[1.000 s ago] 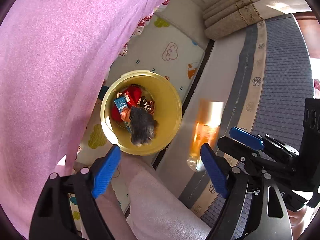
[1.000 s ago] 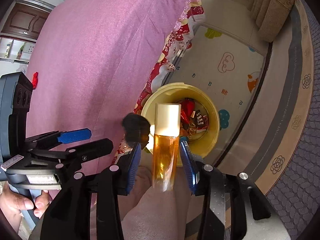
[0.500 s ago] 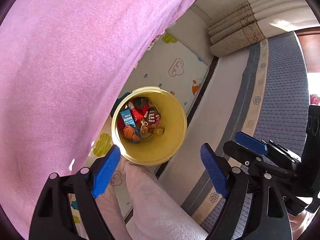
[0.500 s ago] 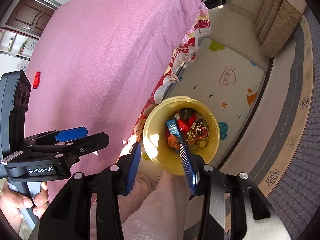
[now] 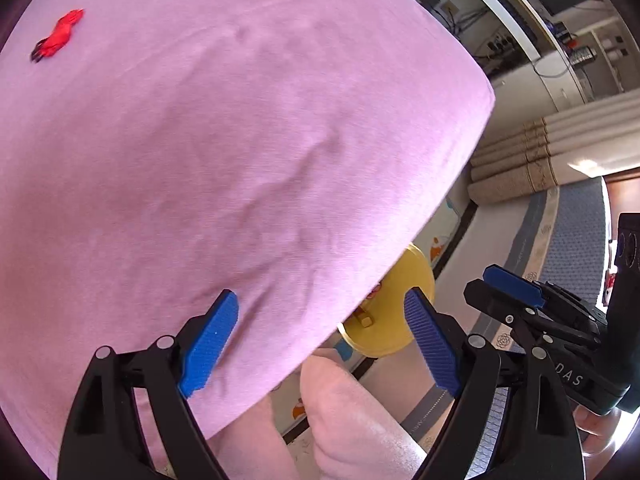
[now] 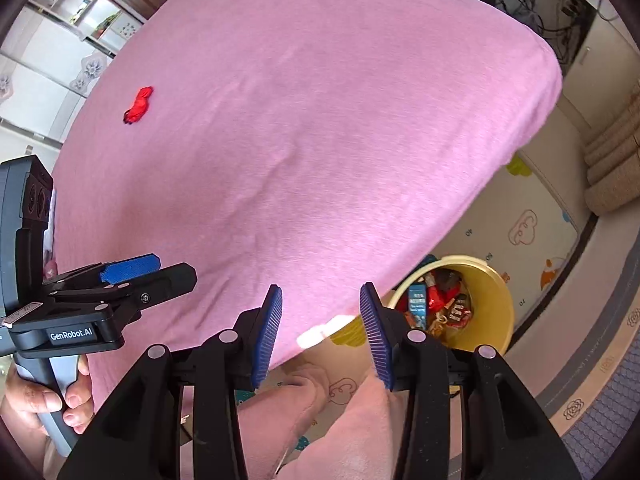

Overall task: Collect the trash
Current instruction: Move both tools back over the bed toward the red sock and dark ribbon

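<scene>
A crumpled red wrapper (image 5: 56, 40) (image 6: 139, 106) lies far off on the pink bed cover (image 5: 240, 140) (image 6: 320, 120). The yellow bin (image 6: 498, 300) stands on the floor by the bed's edge, with several wrappers and a blue carton inside. In the left wrist view the bin (image 5: 392, 340) is half hidden under the cover. My left gripper (image 5: 320, 340) (image 6: 128, 268) hangs over the bed's edge; its jaws are opening wider with nothing between them. My right gripper (image 6: 322, 336) (image 5: 516, 284) is beside it, open and empty.
A person's leg in pale pink trousers (image 5: 352, 420) (image 6: 340, 432) fills the space below both grippers. A child's play mat (image 6: 520, 220) covers the floor round the bin. Grey patterned carpet (image 5: 576, 240) and rolled mats (image 5: 516, 168) lie to the right.
Both grippers have swung from above the bin to over the bed. The orange bottle between the right fingers a second ago is gone from them, and a dark piece fell into the bin.
</scene>
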